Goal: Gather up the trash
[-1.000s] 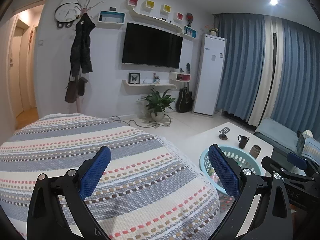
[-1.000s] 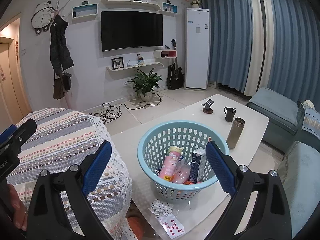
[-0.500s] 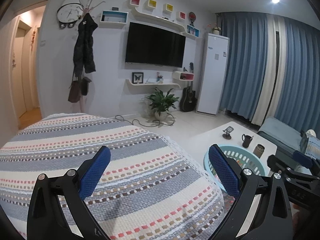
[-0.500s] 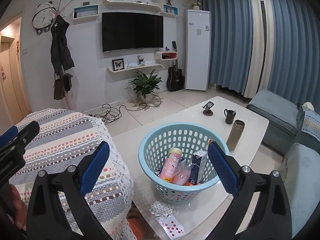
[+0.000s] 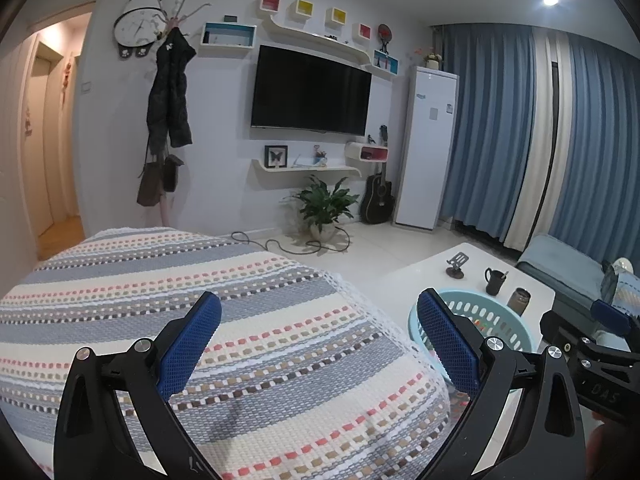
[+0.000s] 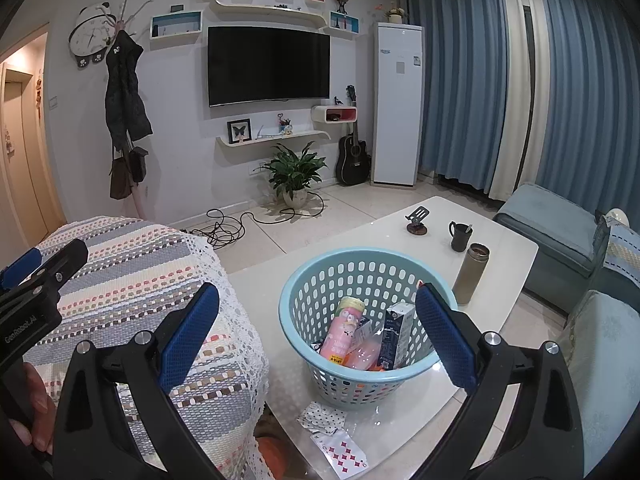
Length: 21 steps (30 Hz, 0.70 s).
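Observation:
A light blue basket (image 6: pixel 320 280) stands on the white coffee table (image 6: pixel 508 252); inside lie a pink bottle (image 6: pixel 342 332), a dark carton (image 6: pixel 394 334) and other wrappers. My right gripper (image 6: pixel 318 318) hovers open above the basket's near side, nothing between its fingers. A patterned paper scrap (image 6: pixel 324 418) and a playing card (image 6: pixel 344 450) lie on the table in front of the basket. My left gripper (image 5: pixel 318 330) is open and empty over the striped knitted cover (image 5: pixel 240 300); the basket (image 5: pixel 500 320) shows at its right, partly hidden.
On the table behind the basket stand a brown flask (image 6: pixel 472 274), a black mug (image 6: pixel 460 234) and a phone stand (image 6: pixel 418 220). A blue-grey sofa (image 6: pixel 560 232) runs along the right. Cables (image 6: pixel 228 226) and a potted plant (image 6: pixel 294 176) sit on the tiled floor.
Both grippers have risen and tipped up slightly, so the basket and cover sit lower in view. Both stay open and empty.

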### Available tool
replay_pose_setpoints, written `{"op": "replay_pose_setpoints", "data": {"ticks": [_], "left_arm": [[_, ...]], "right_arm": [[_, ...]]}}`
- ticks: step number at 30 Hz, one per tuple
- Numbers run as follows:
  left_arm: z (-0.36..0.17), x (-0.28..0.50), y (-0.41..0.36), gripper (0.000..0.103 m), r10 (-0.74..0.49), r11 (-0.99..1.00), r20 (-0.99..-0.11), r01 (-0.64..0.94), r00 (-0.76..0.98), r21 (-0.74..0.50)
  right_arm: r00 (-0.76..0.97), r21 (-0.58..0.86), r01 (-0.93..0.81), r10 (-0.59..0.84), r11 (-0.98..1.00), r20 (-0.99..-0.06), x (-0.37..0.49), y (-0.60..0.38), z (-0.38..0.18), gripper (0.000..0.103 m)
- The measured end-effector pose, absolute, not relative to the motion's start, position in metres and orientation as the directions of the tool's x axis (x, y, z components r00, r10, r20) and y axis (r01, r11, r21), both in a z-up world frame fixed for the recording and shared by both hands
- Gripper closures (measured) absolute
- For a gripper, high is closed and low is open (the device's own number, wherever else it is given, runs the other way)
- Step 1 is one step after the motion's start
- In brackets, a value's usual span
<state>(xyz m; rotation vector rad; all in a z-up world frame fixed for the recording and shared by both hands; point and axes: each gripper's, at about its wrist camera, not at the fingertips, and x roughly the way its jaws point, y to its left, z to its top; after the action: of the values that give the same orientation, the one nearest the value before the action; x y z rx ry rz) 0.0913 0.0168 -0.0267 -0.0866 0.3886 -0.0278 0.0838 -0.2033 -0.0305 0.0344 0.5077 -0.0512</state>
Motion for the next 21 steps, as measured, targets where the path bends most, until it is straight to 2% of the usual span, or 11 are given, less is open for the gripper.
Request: {"op": "replay_pose_setpoints", "data": {"ticks": [21], "left_arm": [[-0.027, 0.0935, 0.0181, 0.008, -0.058, 0.995, -0.39, 0.023, 0.919, -0.093]], "right_arm": [[0.868, 0.014, 0.037, -0.025, 0.999, -0.496, 0.0815, -0.2003, -0.035, 0.009]]}}
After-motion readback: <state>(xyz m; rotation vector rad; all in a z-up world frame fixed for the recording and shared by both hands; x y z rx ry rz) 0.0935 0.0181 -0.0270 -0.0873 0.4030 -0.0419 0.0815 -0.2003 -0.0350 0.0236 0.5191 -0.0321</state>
